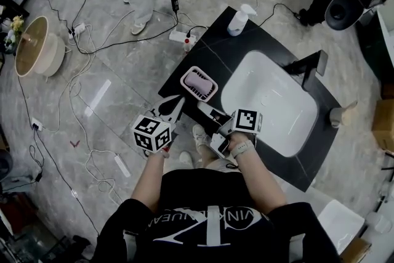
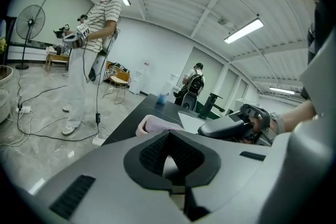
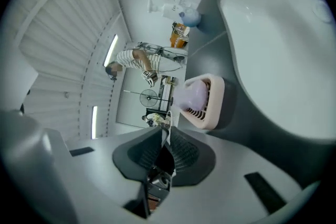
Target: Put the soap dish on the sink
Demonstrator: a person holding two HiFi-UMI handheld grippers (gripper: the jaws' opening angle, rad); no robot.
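Observation:
The pink soap dish with a lilac soap bar stands on the black counter, just left of the white sink basin. My left gripper is near the counter's front corner, short of the dish, its jaws shut and holding nothing. My right gripper lies low just in front of the dish, rolled on its side, jaws together with nothing between them. In the right gripper view the soap dish sits a little beyond the gripper. The left gripper view shows the soap dish ahead of that gripper.
A black faucet stands at the basin's far side and a spray bottle on the counter's far corner. Cables and a power strip lie on the floor. A person stands to the left, near a fan.

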